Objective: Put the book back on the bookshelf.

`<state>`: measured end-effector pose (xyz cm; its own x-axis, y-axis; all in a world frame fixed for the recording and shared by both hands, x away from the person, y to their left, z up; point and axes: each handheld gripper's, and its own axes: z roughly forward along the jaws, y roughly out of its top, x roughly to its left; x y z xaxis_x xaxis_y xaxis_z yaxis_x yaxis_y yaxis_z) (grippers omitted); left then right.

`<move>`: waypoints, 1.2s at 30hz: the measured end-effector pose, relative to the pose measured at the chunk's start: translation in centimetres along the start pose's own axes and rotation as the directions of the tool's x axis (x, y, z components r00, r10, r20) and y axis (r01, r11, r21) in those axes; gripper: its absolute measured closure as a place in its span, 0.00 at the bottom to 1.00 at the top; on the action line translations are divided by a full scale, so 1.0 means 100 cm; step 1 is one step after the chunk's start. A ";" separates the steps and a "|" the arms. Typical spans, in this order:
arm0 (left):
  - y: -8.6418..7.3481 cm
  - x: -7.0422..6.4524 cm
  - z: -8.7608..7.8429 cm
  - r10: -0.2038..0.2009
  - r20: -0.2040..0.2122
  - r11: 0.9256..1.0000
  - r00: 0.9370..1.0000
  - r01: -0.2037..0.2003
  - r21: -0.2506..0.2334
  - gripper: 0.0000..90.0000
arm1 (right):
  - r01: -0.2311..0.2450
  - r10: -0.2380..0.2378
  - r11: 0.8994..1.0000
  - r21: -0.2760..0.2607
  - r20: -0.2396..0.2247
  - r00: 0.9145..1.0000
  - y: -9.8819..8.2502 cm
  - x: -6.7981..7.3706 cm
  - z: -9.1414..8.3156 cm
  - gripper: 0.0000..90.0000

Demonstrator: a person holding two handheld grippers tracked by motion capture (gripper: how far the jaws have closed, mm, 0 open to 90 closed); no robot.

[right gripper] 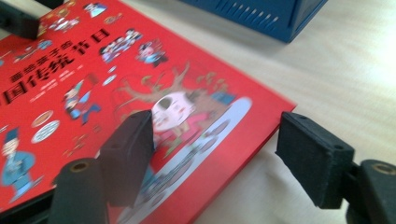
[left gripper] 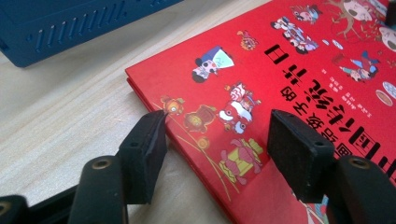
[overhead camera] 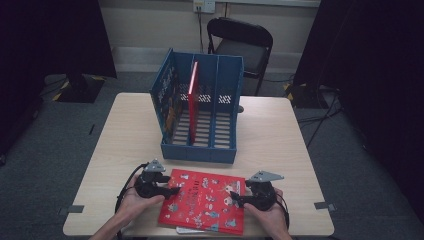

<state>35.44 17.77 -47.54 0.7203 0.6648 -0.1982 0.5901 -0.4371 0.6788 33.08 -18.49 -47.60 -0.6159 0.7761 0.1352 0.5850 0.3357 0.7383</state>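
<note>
A big red picture book (overhead camera: 205,202) lies flat on the table (overhead camera: 280,145), close to the near edge. Its cover shows many little cartoon people and big dark Chinese letters; in the right claw view some read 中国传统节日. The book's long side runs left to right across the table, a bit tilted. Something pale and thin peeks out from under its near edge.

The left claw (overhead camera: 172,190) is at the book's left edge. In the left claw view its jaws are apart, one over the bare wood and one over the cover, and nothing is squeezed. The right claw (overhead camera: 235,201) is at the book's right end. Its jaws are apart too, one over the cover and one past the corner over the wood. It grips nothing.

Behind the book stands a blue file rack (overhead camera: 200,107) with slots. One thin red book (overhead camera: 193,95) stands upright in it.

The table is light wood. The floor is grey carpet. A black folding chair (overhead camera: 242,42) stands by the pale back wall, and dark curtains hang on both sides.
</note>
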 end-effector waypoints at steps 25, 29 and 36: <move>0.008 0.006 0.005 -0.005 -0.013 0.999 1.000 0.005 -0.042 0.64 | -0.008 0.008 1.000 0.011 -0.001 1.000 -0.009 0.001 -0.017 0.33; 0.004 0.000 0.002 -0.008 -0.012 1.000 1.000 0.008 -0.025 0.59 | 0.026 -0.027 0.999 -0.034 -0.020 0.999 0.003 0.000 -0.013 0.33; 0.004 0.000 0.005 -0.042 -0.015 0.998 0.999 0.042 -0.036 0.58 | 0.057 -0.057 0.998 -0.017 -0.042 0.997 0.008 0.000 0.004 0.35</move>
<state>35.82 17.30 -47.60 0.6889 0.6920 -0.2159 0.6061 -0.3865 0.6951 33.69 -18.02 -47.26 -0.6699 0.7327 0.1199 0.5399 0.3699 0.7561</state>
